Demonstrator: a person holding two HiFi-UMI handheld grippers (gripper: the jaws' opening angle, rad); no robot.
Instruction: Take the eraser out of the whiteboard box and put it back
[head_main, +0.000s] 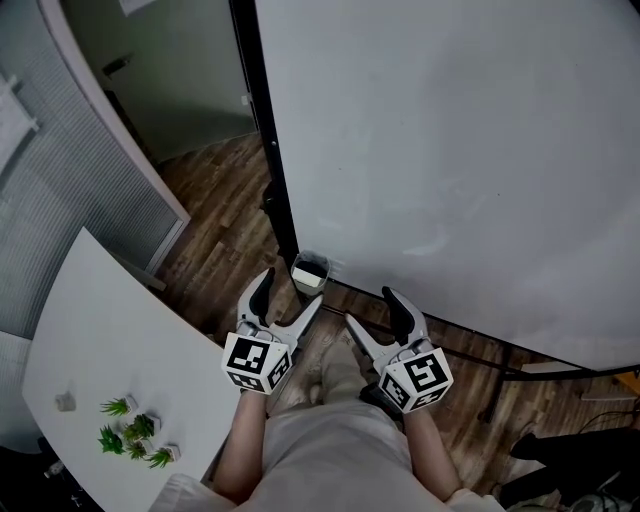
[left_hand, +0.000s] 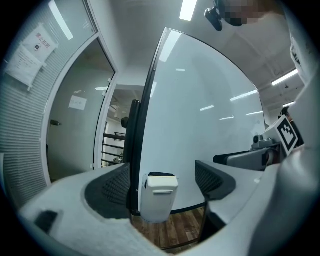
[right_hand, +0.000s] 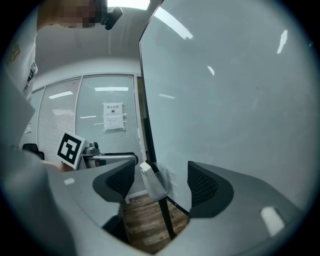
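At the lower left corner of the whiteboard (head_main: 450, 150), beside the black frame (head_main: 265, 130): a white box (head_main: 309, 278), open at the top. Inside it, the dark eraser (left_hand: 160, 175), only its upper edge showing above the rim. Just short of the box, held low over the wood floor (head_main: 220, 200): left gripper (head_main: 293, 290), jaws spread wide, nothing between the pads; framed in the gap in its own view, the box, beyond the tips and untouched. Close beside it on the right, right gripper (head_main: 368, 306), jaws likewise apart and empty, aimed at the board's lower edge with the box off-centre between them. Off to the left, a white table (head_main: 110, 340) with small green plants (head_main: 135, 435) near its edge.
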